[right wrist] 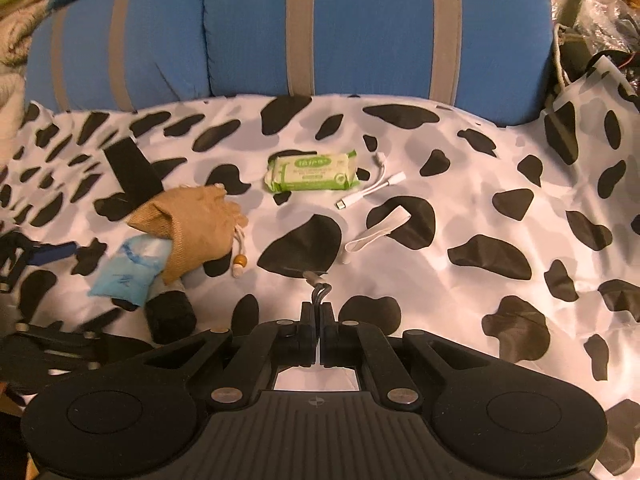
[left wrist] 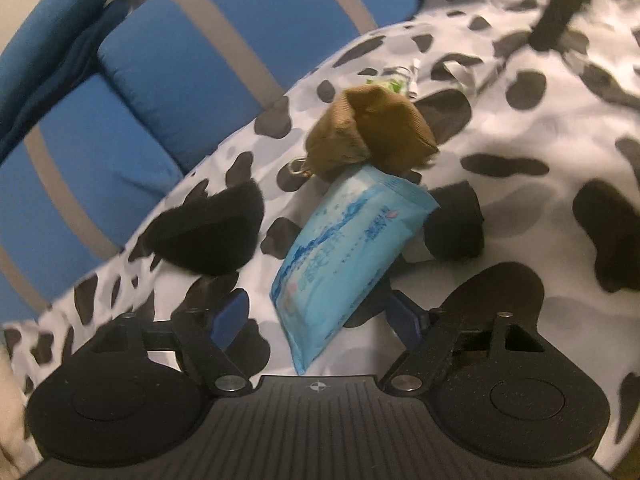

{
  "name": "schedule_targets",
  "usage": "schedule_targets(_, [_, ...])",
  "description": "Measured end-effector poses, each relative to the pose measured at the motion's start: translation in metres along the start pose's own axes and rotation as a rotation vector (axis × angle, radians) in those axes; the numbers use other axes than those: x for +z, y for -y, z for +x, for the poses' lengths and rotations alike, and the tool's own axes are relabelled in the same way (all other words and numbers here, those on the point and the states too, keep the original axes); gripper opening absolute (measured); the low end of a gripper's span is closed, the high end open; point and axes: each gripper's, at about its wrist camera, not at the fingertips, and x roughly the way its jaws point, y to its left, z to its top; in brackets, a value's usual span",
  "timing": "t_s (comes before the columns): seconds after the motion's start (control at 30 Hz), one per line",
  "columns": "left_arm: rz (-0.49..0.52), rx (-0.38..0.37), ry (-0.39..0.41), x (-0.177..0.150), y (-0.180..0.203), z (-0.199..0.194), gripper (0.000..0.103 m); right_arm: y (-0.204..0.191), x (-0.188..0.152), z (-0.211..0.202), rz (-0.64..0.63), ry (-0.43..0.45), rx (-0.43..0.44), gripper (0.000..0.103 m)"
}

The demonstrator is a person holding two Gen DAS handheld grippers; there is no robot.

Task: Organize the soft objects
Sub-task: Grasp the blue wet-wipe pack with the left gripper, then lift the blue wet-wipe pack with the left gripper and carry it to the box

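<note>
A light blue tissue pack (left wrist: 348, 256) lies on the cow-print cloth (left wrist: 520, 128), its near end between the blue pads of my left gripper (left wrist: 320, 316), which stands open around it. A brown drawstring pouch (left wrist: 368, 132) rests on the pack's far end. Beside them are a black pouch (left wrist: 208, 232) and a black roll (left wrist: 452, 224). My right gripper (right wrist: 320, 312) is shut on a thin dark grey cable (right wrist: 320, 288), whose plug end sticks out past the tips. The right wrist view also shows the brown pouch (right wrist: 192, 228) and the blue pack (right wrist: 128, 268) at the left.
A green wipes pack (right wrist: 310, 172), a white adapter cable (right wrist: 372, 188) and a white strap (right wrist: 378, 232) lie mid-cloth. Blue cushions with grey stripes (right wrist: 360, 40) stand behind. A cow-print bag (right wrist: 580, 112) sits at the right edge.
</note>
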Motion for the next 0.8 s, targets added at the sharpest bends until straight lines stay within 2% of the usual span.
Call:
schedule_targets(0.17, [0.092,0.051,0.008,0.003,0.016,0.009,0.057,0.004,-0.004,-0.02,0.009,0.021,0.036,0.004])
schedule_targets(0.27, [0.135,0.073,0.013,0.005,0.023,0.015,0.053,0.005,-0.008,-0.03,0.01,0.032,0.051,0.004])
schedule_targets(0.33, [0.156,0.085,0.0,0.006,0.026,0.019,0.038,0.006,-0.011,-0.036,0.012,0.035,0.06,0.004])
schedule_targets(0.4, [0.169,0.099,-0.011,0.006,0.027,0.021,0.034,0.006,-0.013,-0.041,0.014,0.038,0.069,0.004])
schedule_targets(0.57, [0.158,0.124,-0.007,0.007,0.021,0.014,0.022,0.005,-0.016,-0.047,0.008,0.045,0.08,0.004])
schedule_targets(0.8, [0.055,0.151,-0.01,0.013,0.0,0.007,0.015,0.004,-0.017,-0.048,0.008,0.049,0.07,0.004])
